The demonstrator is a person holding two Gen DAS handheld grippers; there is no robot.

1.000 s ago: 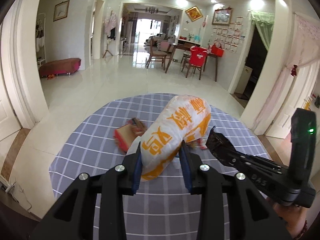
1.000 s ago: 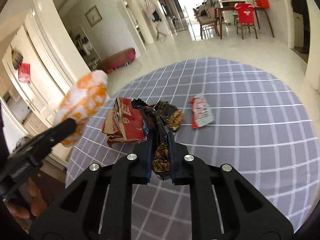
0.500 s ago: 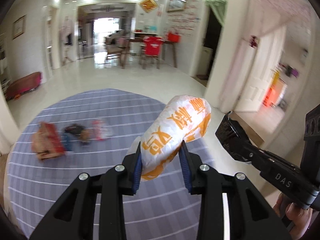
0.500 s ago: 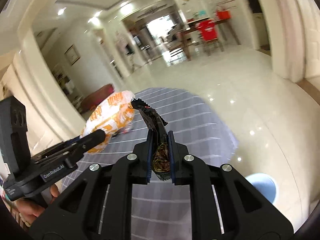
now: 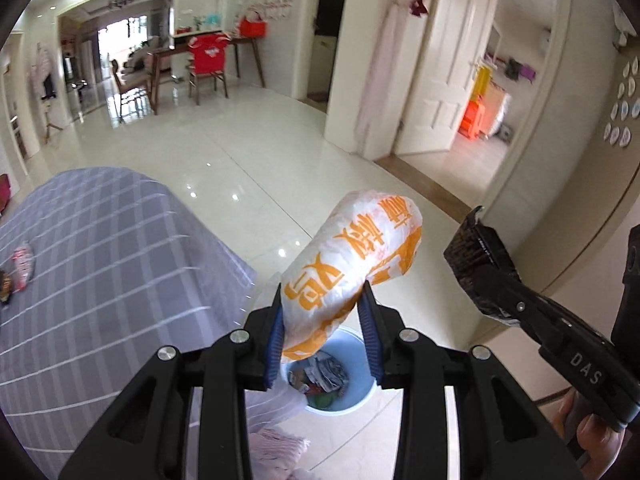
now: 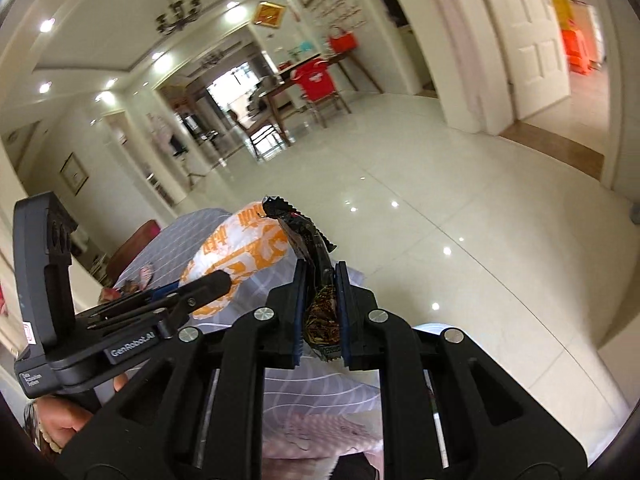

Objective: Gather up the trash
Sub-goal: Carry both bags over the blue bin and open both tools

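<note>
Left gripper (image 5: pixel 322 334) was clamped on a puffy orange-white bag (image 5: pixel 352 268), light and crushable. Right gripper (image 6: pixel 320 312) pinched a dark wrapper (image 6: pixel 316 264), thin and crinkly; bin (image 5: pixel 348 396) lay below.

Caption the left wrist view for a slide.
Left gripper holds an orange-printed white bag above a blue trash bin; right gripper carries a dark wrapper.

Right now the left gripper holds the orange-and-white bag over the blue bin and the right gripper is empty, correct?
Not quite. The right gripper is not empty: the right wrist view shows it shut on a dark snack wrapper. The left gripper does hold the orange-and-white bag over the blue bin.
</note>
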